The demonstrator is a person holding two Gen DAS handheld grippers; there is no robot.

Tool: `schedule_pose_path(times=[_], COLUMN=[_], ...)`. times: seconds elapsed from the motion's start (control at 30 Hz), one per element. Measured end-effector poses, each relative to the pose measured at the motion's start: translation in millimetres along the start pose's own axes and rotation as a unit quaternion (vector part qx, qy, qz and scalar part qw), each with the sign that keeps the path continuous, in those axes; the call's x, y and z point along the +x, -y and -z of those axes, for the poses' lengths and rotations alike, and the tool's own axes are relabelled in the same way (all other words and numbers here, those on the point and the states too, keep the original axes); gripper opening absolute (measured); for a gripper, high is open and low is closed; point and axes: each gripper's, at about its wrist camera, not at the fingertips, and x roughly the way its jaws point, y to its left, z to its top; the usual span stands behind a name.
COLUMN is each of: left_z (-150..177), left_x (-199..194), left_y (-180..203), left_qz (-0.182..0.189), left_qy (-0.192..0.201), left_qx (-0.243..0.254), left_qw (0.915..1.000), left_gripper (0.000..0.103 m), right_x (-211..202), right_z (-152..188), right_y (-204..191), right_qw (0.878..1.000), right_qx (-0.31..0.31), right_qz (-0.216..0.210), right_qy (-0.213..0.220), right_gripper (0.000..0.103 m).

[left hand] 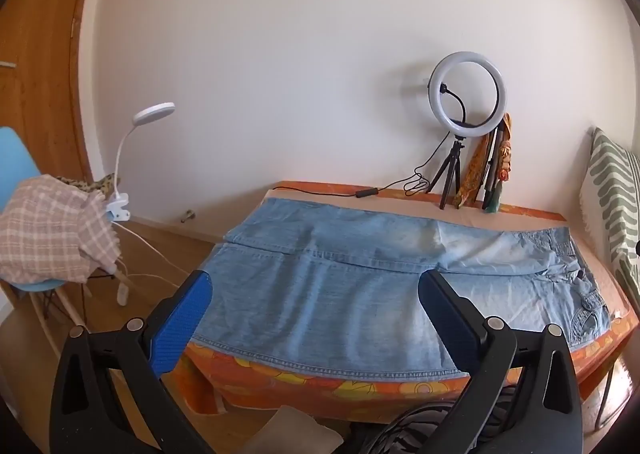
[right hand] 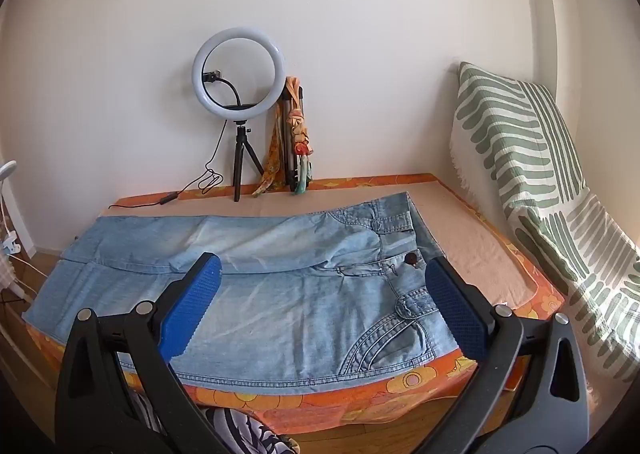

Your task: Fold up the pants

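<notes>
The pants [right hand: 248,294] lie flat on the surface [right hand: 472,250], unfolded. Both the left hand-held gripper [left hand: 316,290] and right hand-held gripper [right hand: 324,274] hover released; next, each likely needs to grasp the near edge.

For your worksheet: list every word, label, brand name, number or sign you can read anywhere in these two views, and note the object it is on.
None: no readable text appears in either view.
The jeans show a button and stitching, no legible label.
The ring light, the tablecloth and the striped cushion carry only patterns.
The left gripper and right gripper bear no markings.
</notes>
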Motion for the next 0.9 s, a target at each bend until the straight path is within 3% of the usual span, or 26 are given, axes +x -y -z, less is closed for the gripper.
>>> schedule_pose_path(times=[0.17,0.2,0.27,0.9], left_z=[0,2,0,-4], left_x=[7,-2,-5,-4], left_y=[-1,-2,-6,-2], left_qz=[0.007,0.006,0.005,0.001], left_qy=[-0.005,0.014,0.016,0.012], left_qx=[-0.001,-0.003,-0.010,-0.005], left_qw=[1.0000,0.9999,0.9998,0.9999], left_gripper=[0.103,0.103,0.103,0.103], right_x=[0,0,-2,-4], right_z=[-1,-1,-2,-4], right_y=[-3,-4,-1,-1], right_qw=[1.000,1.000,1.000,1.000], right_qx=[0.001,0.000,0.008,0.009], right_qz=[-0.001,-0.001,-0.005,-0.006], right_qy=[0.003,0.003,0.007,0.010], right_gripper=[0.103,0.103,0.103,0.103])
